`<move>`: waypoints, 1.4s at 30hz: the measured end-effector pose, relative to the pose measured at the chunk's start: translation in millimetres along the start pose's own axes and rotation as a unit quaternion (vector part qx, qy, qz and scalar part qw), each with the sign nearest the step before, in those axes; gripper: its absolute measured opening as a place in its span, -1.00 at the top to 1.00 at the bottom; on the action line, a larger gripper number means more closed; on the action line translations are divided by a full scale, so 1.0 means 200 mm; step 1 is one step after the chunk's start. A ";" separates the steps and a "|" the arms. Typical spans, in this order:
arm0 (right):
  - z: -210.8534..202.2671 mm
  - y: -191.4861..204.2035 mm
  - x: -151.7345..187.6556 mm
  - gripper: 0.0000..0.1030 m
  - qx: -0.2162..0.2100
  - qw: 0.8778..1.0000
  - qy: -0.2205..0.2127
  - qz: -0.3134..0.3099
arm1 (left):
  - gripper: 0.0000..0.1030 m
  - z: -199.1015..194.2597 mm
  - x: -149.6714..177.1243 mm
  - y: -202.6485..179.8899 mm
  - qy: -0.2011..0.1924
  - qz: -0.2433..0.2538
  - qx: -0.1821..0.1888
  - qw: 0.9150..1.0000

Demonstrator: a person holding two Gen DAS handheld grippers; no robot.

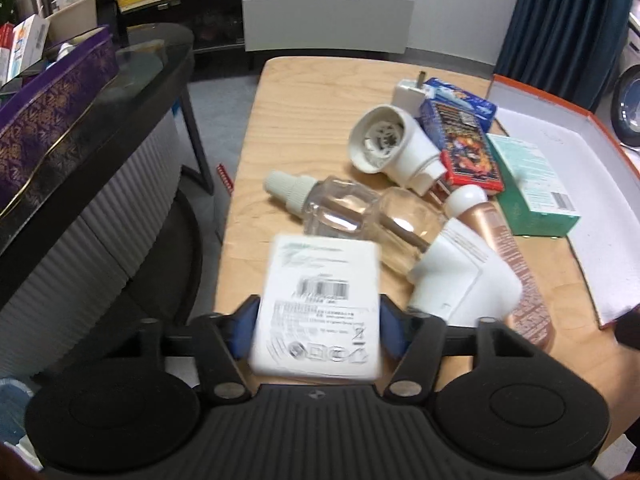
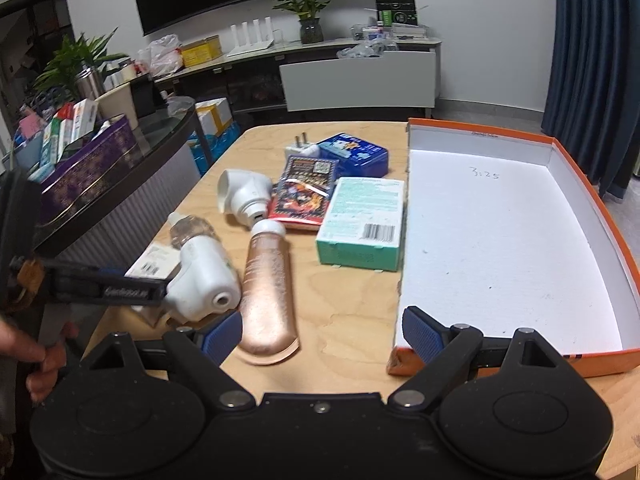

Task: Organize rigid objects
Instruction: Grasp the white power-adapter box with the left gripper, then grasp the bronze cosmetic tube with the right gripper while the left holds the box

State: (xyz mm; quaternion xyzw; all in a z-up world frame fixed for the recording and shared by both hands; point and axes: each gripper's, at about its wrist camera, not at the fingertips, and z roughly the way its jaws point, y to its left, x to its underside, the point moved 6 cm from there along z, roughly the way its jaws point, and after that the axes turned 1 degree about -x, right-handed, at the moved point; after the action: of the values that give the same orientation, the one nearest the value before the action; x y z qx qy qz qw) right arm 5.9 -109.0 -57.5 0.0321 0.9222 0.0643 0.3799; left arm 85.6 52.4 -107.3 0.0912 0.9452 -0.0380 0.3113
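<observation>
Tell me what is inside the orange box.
The orange box holds no objects; only its white floor with handwritten digits shows. The right tool, open, covers a little of its near left corner.

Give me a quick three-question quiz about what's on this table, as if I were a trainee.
1. True or false: the orange-edged box already holds several items.
2. What sits between the fingers of the left gripper? A) a copper-coloured tube B) a flat white labelled box C) a green box
3. Fill in: the right gripper is ____, with nothing between its fingers.

Key:
1. False: its white floor is bare.
2. B: the flat white labelled box. The copper-coloured tube and the green box lie on the wooden table.
3. Open.
</observation>
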 end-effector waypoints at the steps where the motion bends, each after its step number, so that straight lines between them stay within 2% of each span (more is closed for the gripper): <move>1: 0.01 -0.01 -0.01 -0.98 0.000 1.000 0.001 0.002 | -0.17 -0.01 0.00 -0.01 -0.003 0.000 0.003 1.000; 5: 0.08 -0.04 -0.06 -0.98 0.001 1.000 -0.003 0.008 | -0.17 -0.06 0.00 -0.01 -0.027 -0.002 -0.009 1.000; 8: 0.15 -0.01 -0.10 -0.98 -0.027 1.000 0.008 0.009 | -0.17 -0.11 -0.01 0.00 -0.043 -0.017 -0.009 0.999; 13: 0.27 0.07 -0.16 -0.94 -0.042 0.998 0.018 -0.035 | -0.17 -0.16 0.00 0.02 -0.057 -0.038 -0.006 0.998; 18: 0.43 0.09 -0.19 -0.53 -0.053 0.997 0.046 -0.041 | -0.17 -0.16 0.00 0.04 -0.063 -0.048 -0.003 0.997; 21: 0.48 0.12 -0.19 -0.48 -0.076 0.995 0.047 -0.043 | -0.17 -0.14 0.01 0.05 -0.060 -0.051 -0.001 0.997; 23: 0.50 0.15 -0.18 -0.45 -0.074 0.994 0.052 -0.054 | -0.17 -0.12 0.01 0.05 -0.058 -0.057 0.002 0.997; 26: 0.55 0.17 -0.17 -0.24 -0.066 0.993 0.064 -0.070 | -0.17 -0.12 0.01 0.06 -0.059 -0.063 0.007 0.996; 27: 0.56 0.17 -0.16 -0.24 -0.067 0.993 0.067 -0.072 | -0.17 -0.12 0.01 0.06 -0.060 -0.063 0.007 0.996; 31: 0.57 0.20 -0.16 0.09 -0.060 0.993 0.054 -0.092 | -0.17 -0.11 0.01 0.05 -0.060 -0.063 0.012 0.996; 38: 0.45 0.15 -0.15 0.13 -0.046 0.996 0.022 -0.078 | -0.17 -0.10 0.01 0.02 -0.062 -0.050 0.015 0.997; 42: 0.31 0.10 -0.17 0.13 -0.044 0.996 -0.004 -0.074 | -0.17 -0.10 0.01 -0.05 -0.063 -0.036 0.034 0.997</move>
State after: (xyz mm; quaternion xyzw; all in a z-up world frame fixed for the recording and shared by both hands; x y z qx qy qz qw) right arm 74.2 -86.5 -74.5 -0.0530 0.9168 0.0759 0.3884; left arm 70.6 44.9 -93.2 0.0647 0.9246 -0.0870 0.3653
